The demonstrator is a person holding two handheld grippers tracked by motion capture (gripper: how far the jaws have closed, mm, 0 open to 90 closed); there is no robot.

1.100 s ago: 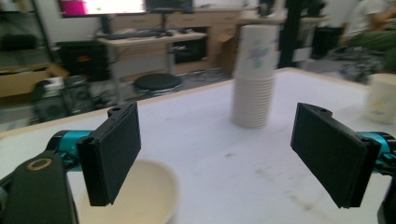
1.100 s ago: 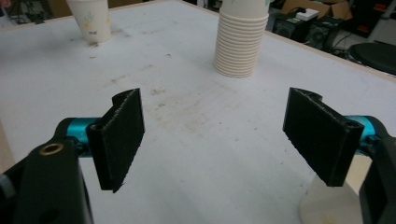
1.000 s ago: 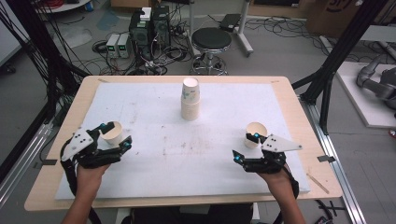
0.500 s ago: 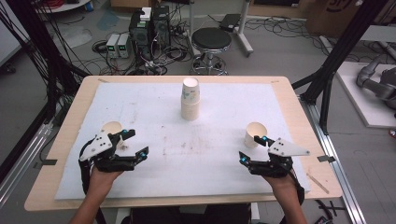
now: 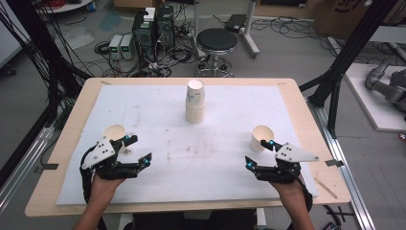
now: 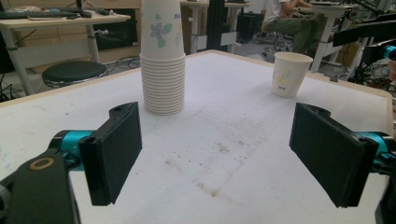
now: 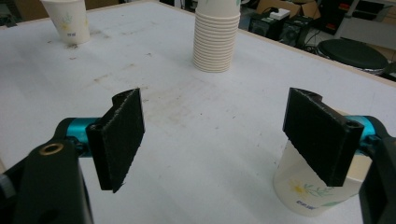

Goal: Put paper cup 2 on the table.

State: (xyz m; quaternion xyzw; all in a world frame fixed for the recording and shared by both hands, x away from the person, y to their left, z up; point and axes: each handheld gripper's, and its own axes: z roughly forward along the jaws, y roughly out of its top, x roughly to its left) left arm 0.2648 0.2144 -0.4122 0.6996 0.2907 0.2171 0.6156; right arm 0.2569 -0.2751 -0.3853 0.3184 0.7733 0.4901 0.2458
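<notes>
A tall stack of paper cups (image 5: 195,103) stands upright at the far middle of the white mat (image 5: 225,167). A single paper cup (image 5: 114,134) stands at the left, just beyond and left of my left gripper (image 5: 138,149), which is open and empty. Another single cup (image 5: 262,138) stands at the right, touching or almost touching the far jaw of my open right gripper (image 5: 258,154). The left gripper view has the stack (image 6: 162,70) and the right cup (image 6: 290,73) ahead of its gripper (image 6: 219,154). In the right gripper view the near cup (image 7: 303,196) sits behind the right jaw, outside the gap.
The mat covers a wooden table (image 5: 81,103). Beyond the far edge are a black stool (image 5: 217,40), computer boxes (image 5: 153,26) and cables on the floor. Black frame posts (image 5: 335,81) stand at both sides. A faint stain (image 5: 206,143) marks the mat's middle.
Both grippers have drawn back toward the near edge, away from the single cups they were around. Each cup stays standing on the mat.
</notes>
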